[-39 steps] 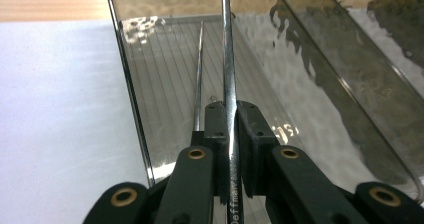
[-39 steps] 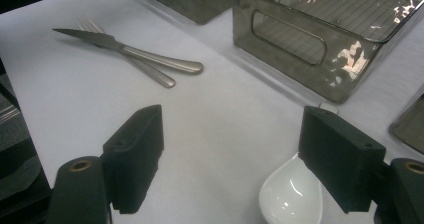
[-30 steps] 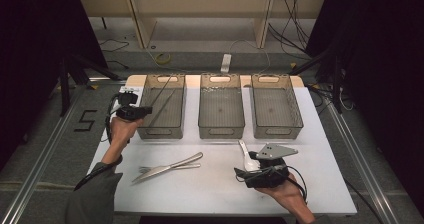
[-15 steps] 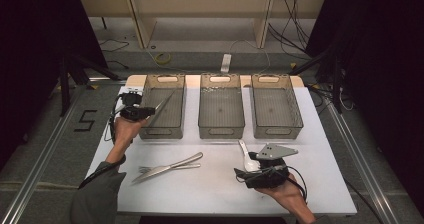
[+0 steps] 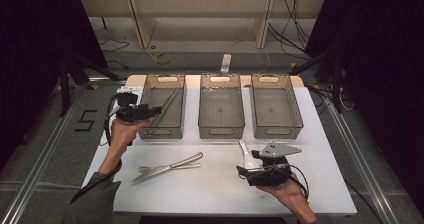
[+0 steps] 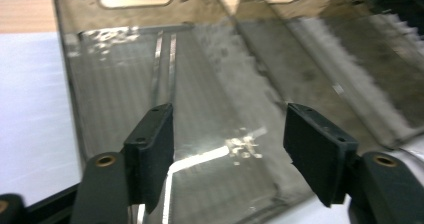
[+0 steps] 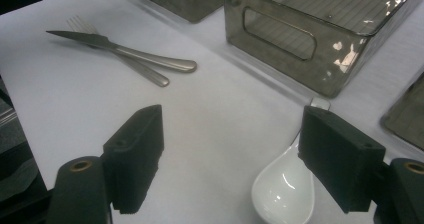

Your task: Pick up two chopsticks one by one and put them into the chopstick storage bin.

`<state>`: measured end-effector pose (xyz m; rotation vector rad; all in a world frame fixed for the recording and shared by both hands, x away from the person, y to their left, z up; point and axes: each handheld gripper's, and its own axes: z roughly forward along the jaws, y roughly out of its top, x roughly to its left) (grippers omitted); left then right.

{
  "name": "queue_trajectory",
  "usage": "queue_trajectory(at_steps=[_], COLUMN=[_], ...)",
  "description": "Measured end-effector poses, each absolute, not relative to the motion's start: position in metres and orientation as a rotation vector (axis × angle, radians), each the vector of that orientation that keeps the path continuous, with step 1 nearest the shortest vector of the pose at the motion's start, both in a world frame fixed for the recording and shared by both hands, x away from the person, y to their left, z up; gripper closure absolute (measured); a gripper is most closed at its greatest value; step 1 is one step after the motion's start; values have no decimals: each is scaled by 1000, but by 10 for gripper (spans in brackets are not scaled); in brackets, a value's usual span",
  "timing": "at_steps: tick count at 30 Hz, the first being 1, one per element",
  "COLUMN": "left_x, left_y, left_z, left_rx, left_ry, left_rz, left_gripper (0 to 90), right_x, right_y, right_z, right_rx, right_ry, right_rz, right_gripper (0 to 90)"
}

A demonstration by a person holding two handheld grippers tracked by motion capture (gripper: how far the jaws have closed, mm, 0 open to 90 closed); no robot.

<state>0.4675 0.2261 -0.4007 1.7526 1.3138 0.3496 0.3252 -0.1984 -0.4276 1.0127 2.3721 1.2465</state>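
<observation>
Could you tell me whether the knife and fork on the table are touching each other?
Touching: the right gripper view shows the knife lying across the fork, no gap between.

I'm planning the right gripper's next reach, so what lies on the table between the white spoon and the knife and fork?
Nothing: in the right gripper view, bare table runs from the white spoon to the knife and fork. The high view agrees.

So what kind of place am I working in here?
Probably a lab recording rig, not a kitchen: a white table between dark curtains, three identical grey bins in a row, loose cables on the floor behind.
</observation>
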Motion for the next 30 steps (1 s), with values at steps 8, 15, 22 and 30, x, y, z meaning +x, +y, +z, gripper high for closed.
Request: queue_trajectory(at_steps=[8, 15, 22, 30], left_x=[449, 435, 420, 409], left_y=[223, 209, 198, 194], left_z=[-398, -395, -398, -402], left_rx=[1757, 1795, 1803, 1828], left_ry=[1221, 1131, 1055, 1026], left_rz=[326, 298, 251, 253], left_gripper=[301, 231, 203, 194], right_x=[327, 331, 336, 340], right_y=[-200, -205, -214, -215], right_z=[-427, -427, -427, -430], right_rx=[1033, 1066, 1113, 1141], right_ry=[2353, 2331, 2301, 2315], right_rz=[1258, 1247, 1231, 1210], right_gripper=[270, 270, 272, 273])
